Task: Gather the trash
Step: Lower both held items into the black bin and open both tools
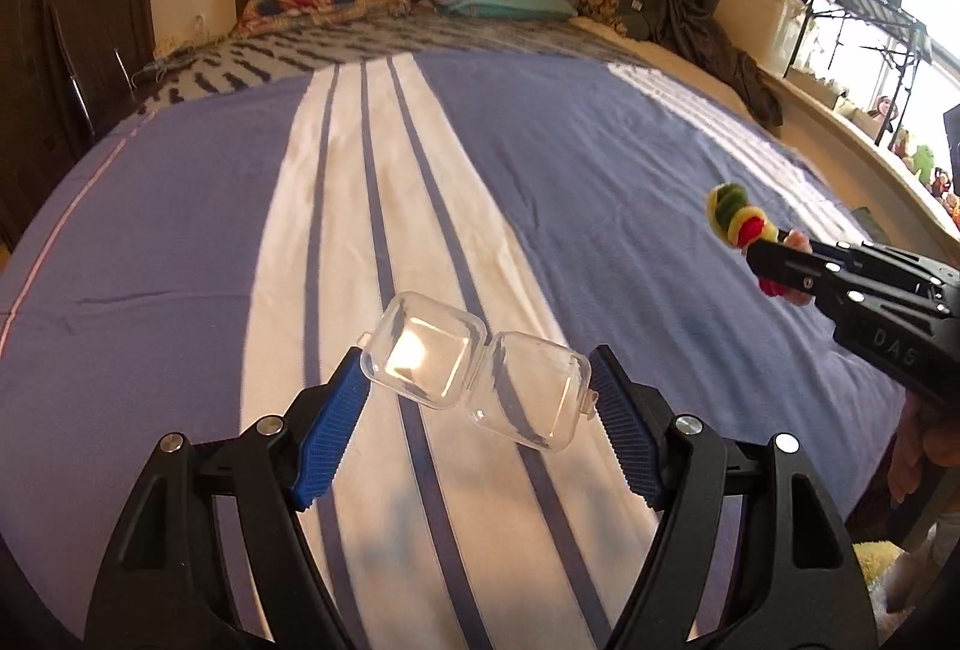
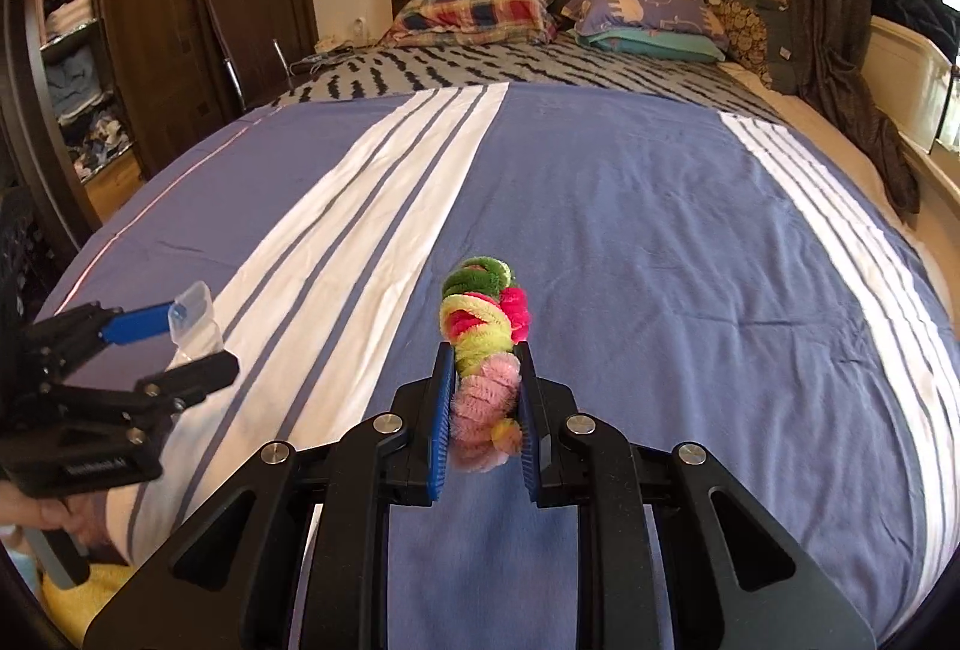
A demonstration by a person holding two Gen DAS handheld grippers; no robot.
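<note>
My left gripper is shut on a clear plastic hinged case, opened flat, its blue pads pressing on the case's two ends; it hangs above the bed. From the right wrist view the same gripper and case show at the left. My right gripper is shut on a bundle of fuzzy pipe cleaners, coiled in green, yellow, red and pink, which sticks out past the fingertips. In the left wrist view that gripper and the bundle are at the right.
A bed with a blue and white striped cover fills both views. Pillows lie at the headboard. A dark wardrobe stands on the left, and curtains and a window sill on the right. A hand holds the left gripper's handle.
</note>
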